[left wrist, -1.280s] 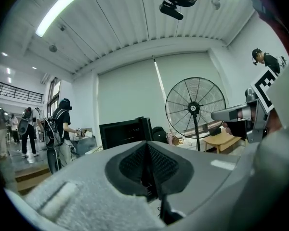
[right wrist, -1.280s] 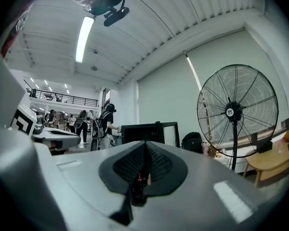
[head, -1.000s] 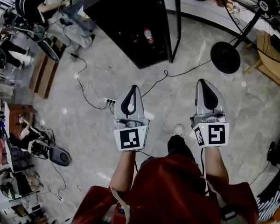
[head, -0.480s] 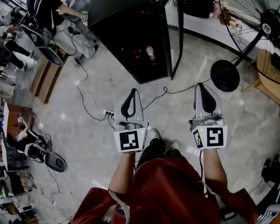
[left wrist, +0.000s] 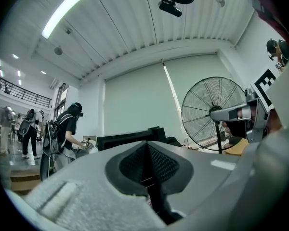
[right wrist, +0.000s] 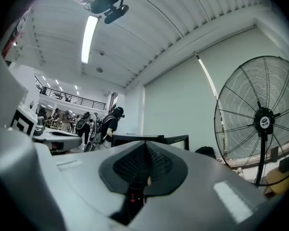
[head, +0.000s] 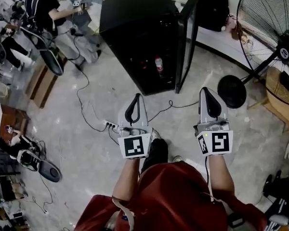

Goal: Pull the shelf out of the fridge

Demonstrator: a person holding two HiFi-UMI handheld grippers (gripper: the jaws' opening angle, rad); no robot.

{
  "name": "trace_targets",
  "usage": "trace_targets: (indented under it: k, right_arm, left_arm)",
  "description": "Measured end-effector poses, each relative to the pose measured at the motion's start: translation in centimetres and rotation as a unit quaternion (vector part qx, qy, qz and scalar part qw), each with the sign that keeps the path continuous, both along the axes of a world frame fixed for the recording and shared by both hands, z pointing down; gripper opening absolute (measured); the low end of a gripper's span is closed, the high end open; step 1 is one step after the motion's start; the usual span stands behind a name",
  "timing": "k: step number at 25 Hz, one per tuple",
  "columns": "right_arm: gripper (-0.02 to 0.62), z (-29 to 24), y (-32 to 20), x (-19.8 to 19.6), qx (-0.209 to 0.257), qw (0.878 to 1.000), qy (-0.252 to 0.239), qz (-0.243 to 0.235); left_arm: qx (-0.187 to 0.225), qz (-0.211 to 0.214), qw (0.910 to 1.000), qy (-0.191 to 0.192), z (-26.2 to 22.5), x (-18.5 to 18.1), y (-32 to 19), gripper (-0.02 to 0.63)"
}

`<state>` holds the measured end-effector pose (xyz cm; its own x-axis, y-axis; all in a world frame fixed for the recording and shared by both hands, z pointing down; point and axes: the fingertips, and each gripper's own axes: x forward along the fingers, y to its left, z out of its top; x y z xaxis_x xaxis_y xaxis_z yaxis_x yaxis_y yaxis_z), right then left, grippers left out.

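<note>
Cannot trace the shelf itself: sits somewhere in the dark interior of the one black, upright, box-shaped fridge (head: 135,18), far centre on the grey stone floor (head: 86,148). Stands tall, long axis vertical, open front turned toward the near side and slightly right. Has one black door (head: 185,42) swung wide at the right edge, seen almost edge-on. Holds one clear plastic bottle with a red label (head: 158,65) upright low inside; reddish shapes to its left too dim to count.

Nearer, two grey handheld grippers side by side, each with one marker cube, both pointing far toward the fridge and well apart from it. Left gripper (head: 137,97): jaws clenched together, nothing between them. Right gripper (head: 206,91): jaws likewise pressed together, empty.

Just left of the left gripper, one white power strip (head: 111,125) on the floor, black cables trailing from it toward the fridge. Far right, one large black pedestal fan (head: 274,37), its round base near the open door. Far left, at least two people (head: 43,6) among cluttered desks.
</note>
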<state>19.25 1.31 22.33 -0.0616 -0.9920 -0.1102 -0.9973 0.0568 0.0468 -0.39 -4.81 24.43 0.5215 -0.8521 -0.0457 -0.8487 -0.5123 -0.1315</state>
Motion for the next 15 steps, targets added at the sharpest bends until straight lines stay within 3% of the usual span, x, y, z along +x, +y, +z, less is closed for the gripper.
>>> trace_targets:
  k: [9,15]
  right_arm:
    - [-0.003,-0.9,-10.1,-6.3,-0.009,1.000,0.015,-0.011]
    - [-0.003,-0.3,-14.8,-8.9,-0.020,0.999,0.033,-0.011]
  left_arm:
    - [-0.006,0.000,0.9999,0.015,0.5,-5.5,-9.7,-0.003]
    - [-0.006,0.009,0.9996,0.025,1.2,-7.2,-14.5,-0.003]
